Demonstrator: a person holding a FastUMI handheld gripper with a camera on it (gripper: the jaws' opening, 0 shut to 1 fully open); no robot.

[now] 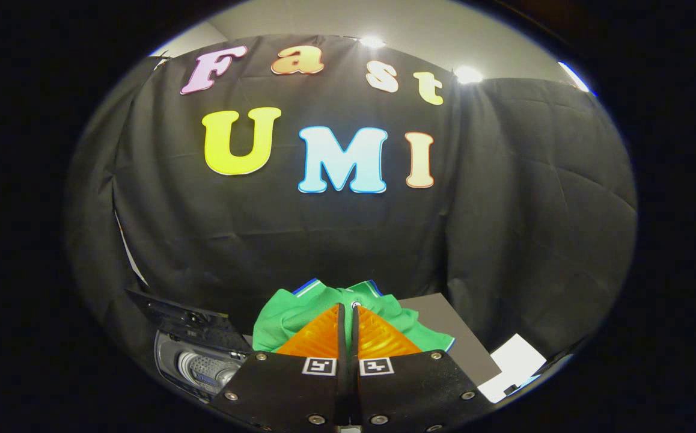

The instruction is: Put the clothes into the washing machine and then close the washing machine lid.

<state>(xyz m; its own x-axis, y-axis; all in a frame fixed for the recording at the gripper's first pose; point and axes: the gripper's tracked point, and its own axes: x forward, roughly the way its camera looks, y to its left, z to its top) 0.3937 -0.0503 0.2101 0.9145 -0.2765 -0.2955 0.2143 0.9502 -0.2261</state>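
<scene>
Between the gripper point(348, 313) fingers, nearly pressed together, one green blue-trimmed garment point(300, 313) is bunching, beside one open washing machine point(201, 361).

Gripper point(348, 313): lowest and nearest in the gripper view; its two fingers lie side by side with a thin strip of cloth pinched between them.
Garment point(300, 307): bunched directly ahead of and around the fingertips, spilling to both sides of them and rising just beyond them.
Washing machine point(201, 364): left of the fingers and below the garment; its drum opening lies beside the left finger's base.
Lid point(186, 319): raised, standing behind the drum opening, left of the garment.
Board point(450, 331): flat, right of the garment, passing under the garment's right edge.
Sheet point(513, 367): right of the board, nearer than its far end.
</scene>
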